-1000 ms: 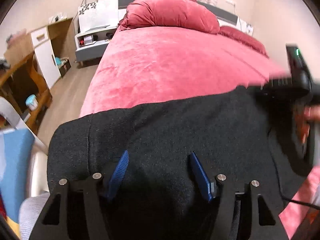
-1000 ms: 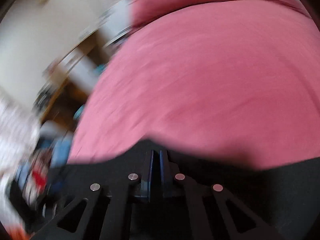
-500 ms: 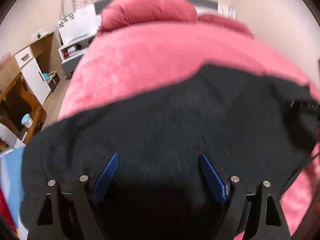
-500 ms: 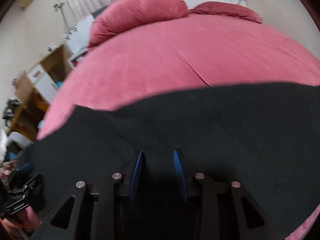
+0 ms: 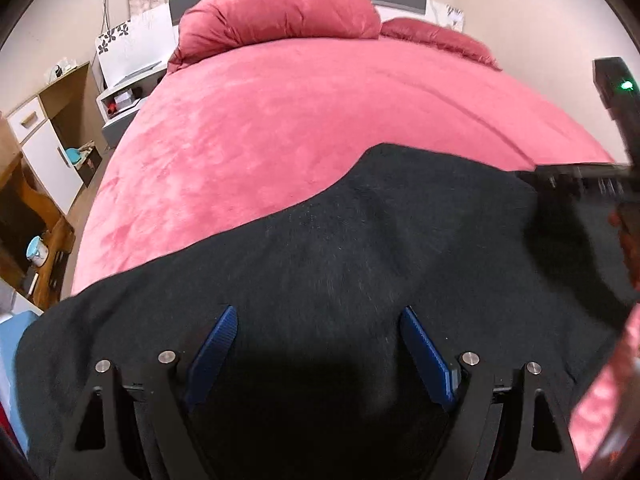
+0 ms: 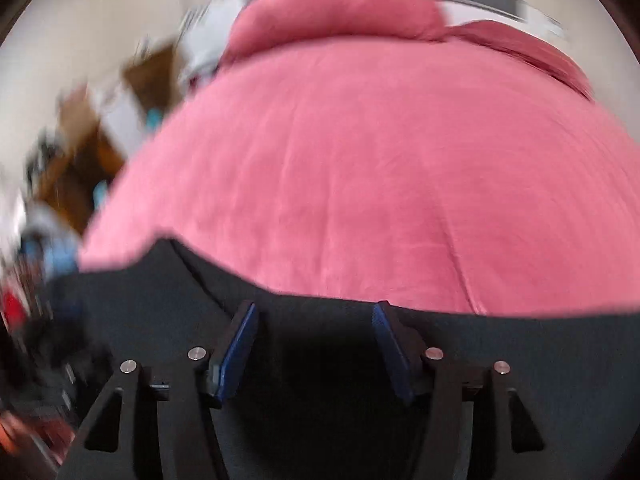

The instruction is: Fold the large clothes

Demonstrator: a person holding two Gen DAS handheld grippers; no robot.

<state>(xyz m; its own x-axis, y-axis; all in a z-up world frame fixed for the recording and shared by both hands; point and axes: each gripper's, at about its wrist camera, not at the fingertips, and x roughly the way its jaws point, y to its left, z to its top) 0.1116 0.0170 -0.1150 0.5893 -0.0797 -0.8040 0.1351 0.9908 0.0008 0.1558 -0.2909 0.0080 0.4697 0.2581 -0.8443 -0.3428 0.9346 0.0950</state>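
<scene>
Left tool (image 5: 316,316): jaws wide apart and opening; the blue pads (image 5: 214,354) stand clear of each other with only the black cloth seen below the gap; nothing is pinched between them.
Right tool (image 6: 314,312): jaws partway apart and opening; the blue pads (image 6: 236,350) have open space between them; no fold of cloth is gripped. Whether the tips brush the cloth cannot be told, as this view is blurred by motion.
Right tool seen from the left wrist view (image 5: 608,176): a dark body with a green light at the right edge of the picture, over the right side of the garment; a bit of the person's hand (image 5: 626,236) shows just below it.
Black garment (image 5: 360,280): a large dark, fuzzy piece of clothing lying spread across the near end of the bed, reaching from its left edge to close to its right edge; its far edge runs slanted, higher toward the right.
Bed (image 5: 320,120): covered by a pink-red plush blanket, bare beyond the garment up to the head end.
Pillows (image 5: 276,12): red, piled at the head of the bed.
Nightstand (image 5: 124,96): white and grey, beside the bed's far left corner.
Wooden furniture (image 5: 36,208): along the left wall, well apart from the garment.
</scene>
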